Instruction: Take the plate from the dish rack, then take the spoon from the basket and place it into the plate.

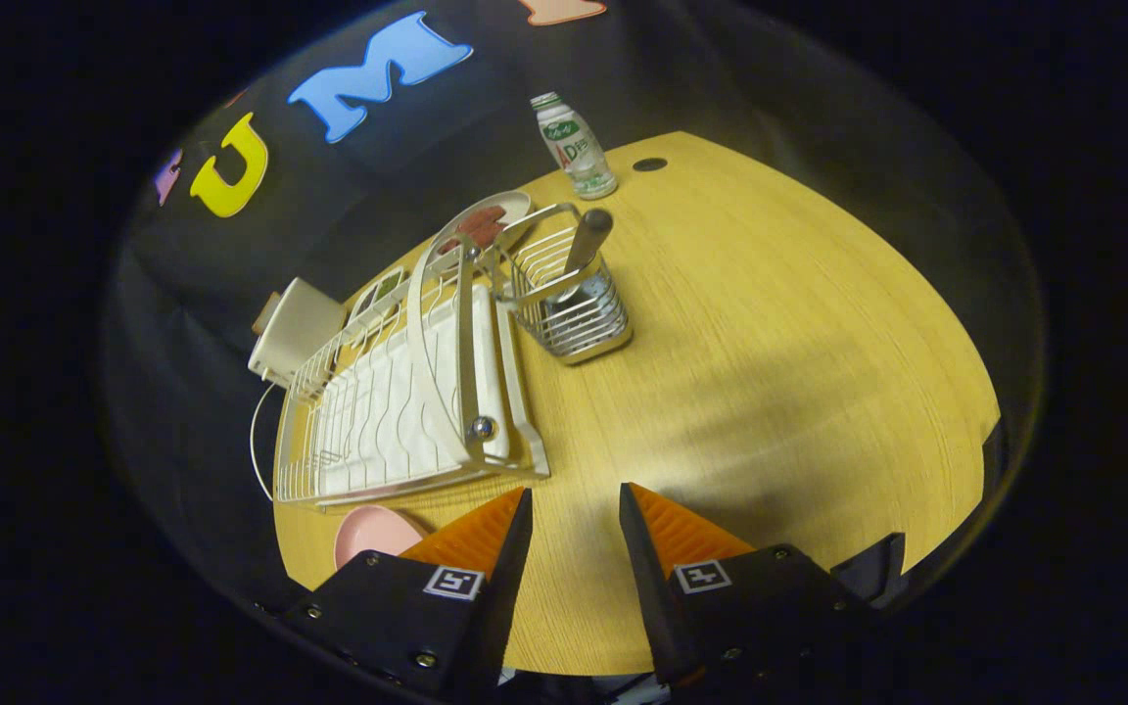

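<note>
Gripper (574, 504) is open and empty. The pink plate (374, 535) is already on the table at 9 o'clock, so head for the spoon (586, 245) in the wire basket (574, 311) at 12, and pinch the handle.

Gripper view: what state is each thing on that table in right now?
tool: open, fingers apart over bare table, holding nothing
pink plate: flat on table beside the dish rack
dish rack: standing, slots look empty
spoon: upright in basket
basket: upright beside rack
bottle: upright, capped
</note>
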Demonstrator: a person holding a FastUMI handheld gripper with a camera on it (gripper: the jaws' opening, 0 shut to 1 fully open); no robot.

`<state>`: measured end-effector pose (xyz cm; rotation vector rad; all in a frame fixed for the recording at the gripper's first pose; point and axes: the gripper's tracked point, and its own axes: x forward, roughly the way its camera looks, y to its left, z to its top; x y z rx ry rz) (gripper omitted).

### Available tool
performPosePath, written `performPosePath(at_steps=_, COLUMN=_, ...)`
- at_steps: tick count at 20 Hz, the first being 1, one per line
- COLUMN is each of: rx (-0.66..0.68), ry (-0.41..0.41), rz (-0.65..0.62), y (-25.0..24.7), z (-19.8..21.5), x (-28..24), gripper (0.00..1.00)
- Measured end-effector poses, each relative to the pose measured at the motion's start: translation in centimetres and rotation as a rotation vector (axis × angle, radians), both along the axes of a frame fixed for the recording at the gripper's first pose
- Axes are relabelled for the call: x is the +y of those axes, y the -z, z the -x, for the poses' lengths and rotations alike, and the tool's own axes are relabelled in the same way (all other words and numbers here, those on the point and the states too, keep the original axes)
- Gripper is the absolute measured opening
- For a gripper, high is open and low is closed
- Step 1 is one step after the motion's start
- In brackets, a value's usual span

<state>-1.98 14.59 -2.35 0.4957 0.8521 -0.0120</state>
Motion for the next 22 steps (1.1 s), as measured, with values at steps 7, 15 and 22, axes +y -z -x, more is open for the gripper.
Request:
performPosePath(at_steps=7, rx=-0.209, ry=0.133, rz=0.025, y=-2.3, z=-5.8, x=-2.3, gripper=0.56)
performPosePath(at_steps=15, rx=-0.456, ry=0.206, rz=0.101, y=-4.4, z=-11.4, x=-4.9, gripper=0.56)
performPosePath(at_steps=22, rx=-0.575, ry=0.239, rz=0.157, y=-4.8, z=-15.4, x=-5.6, gripper=0.56)
